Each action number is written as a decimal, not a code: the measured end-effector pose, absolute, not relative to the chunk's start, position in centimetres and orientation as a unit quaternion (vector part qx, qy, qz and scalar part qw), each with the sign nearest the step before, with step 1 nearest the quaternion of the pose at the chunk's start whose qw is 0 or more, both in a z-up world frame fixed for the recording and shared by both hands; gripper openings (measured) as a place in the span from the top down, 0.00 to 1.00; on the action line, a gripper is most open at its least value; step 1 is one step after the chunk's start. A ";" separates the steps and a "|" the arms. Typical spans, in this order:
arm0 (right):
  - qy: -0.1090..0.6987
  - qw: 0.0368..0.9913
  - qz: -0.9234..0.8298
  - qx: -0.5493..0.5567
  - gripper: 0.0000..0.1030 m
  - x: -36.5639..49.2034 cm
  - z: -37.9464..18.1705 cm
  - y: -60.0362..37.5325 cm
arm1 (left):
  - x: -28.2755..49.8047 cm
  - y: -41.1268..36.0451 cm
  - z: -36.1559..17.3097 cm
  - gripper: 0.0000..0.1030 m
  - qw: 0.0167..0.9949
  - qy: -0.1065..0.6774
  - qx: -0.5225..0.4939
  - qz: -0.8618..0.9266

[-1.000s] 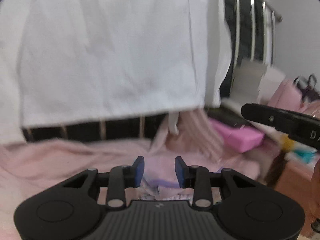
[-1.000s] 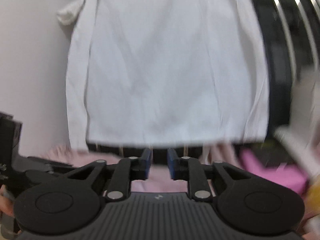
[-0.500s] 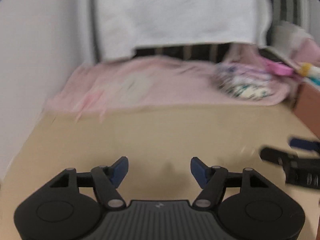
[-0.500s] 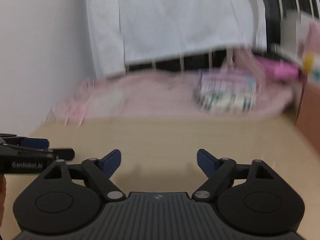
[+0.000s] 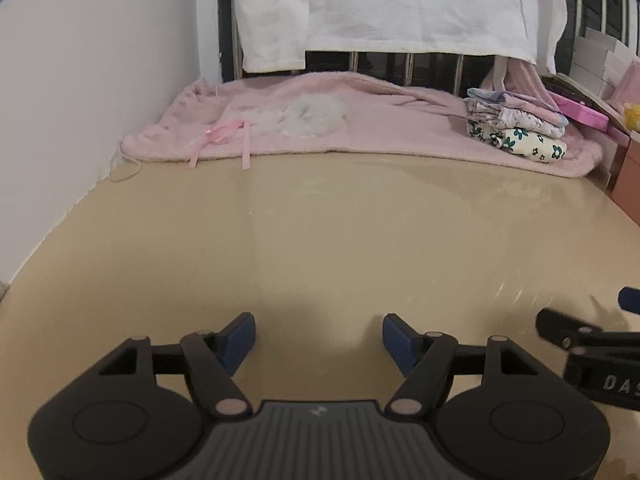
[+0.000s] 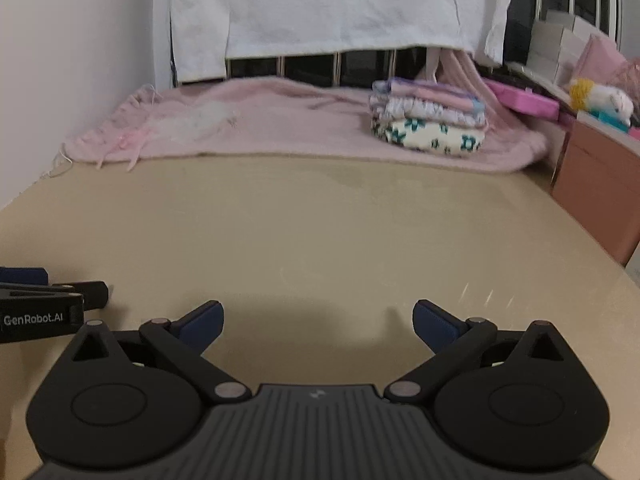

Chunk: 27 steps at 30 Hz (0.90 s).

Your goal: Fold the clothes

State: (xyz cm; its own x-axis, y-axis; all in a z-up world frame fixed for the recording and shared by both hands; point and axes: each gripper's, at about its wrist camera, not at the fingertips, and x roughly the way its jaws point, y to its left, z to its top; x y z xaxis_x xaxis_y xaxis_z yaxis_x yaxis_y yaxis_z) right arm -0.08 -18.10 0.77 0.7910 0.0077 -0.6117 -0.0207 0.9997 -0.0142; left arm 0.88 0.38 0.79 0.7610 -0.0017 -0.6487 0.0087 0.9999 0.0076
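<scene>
My left gripper (image 5: pixel 319 338) hangs over the bare tan table (image 5: pixel 320 240), its jaws apart and opening, with nothing between the blue pads (image 5: pixel 240 336). My right gripper (image 6: pixel 318 322) is beside it over the same table, its jaws spread wider and opening too, also with nothing between them. Each gripper shows at the edge of the other's view: the right one at the left camera's right edge, the left one at the right camera's left edge.

Past the bare tabletop, a pink blanket (image 5: pixel 380 128) lies across the far end of the table. On its left part sit a tuft of white fluff (image 5: pixel 312 116) and a pink ribbon bow (image 5: pixel 218 136). On its right part stands a stack of folded clothes (image 6: pixel 430 122), a cream piece with green flowers at the bottom and paler pink and lilac pieces above.

Behind the blanket a white cloth (image 6: pixel 340 4) hangs over a dark railing. To the right are a brown box (image 6: pixel 600 184) and a pink case (image 6: pixel 524 100).
</scene>
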 end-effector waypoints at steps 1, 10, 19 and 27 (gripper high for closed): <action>0.330 0.944 0.006 -0.010 0.00 0.0 0.5 -18.0 | 0.7 0.3 0.7 0.30 0.940 0.341 0.005 -0.003; 0.355 0.935 -0.005 0.011 0.00 0.8 -0.2 -18.3 | 1.2 -0.4 0.3 0.06 0.938 0.345 0.014 -0.019; 0.348 0.937 0.003 0.009 0.01 1.4 -0.2 -18.1 | 1.2 -0.2 0.1 0.00 0.937 0.350 0.007 0.002; 0.348 0.937 0.016 0.006 0.01 1.6 -0.2 -18.2 | 1.2 0.0 0.1 0.00 0.937 0.350 0.008 -0.004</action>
State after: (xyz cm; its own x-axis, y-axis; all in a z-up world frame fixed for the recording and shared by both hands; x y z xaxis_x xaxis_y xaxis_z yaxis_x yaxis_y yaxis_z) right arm 1.60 -18.19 -0.15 0.7576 0.0340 -0.6519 -0.0261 0.9994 0.0218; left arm 1.22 0.01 0.15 0.7554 -0.0017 -0.6553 0.0127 0.9998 0.0121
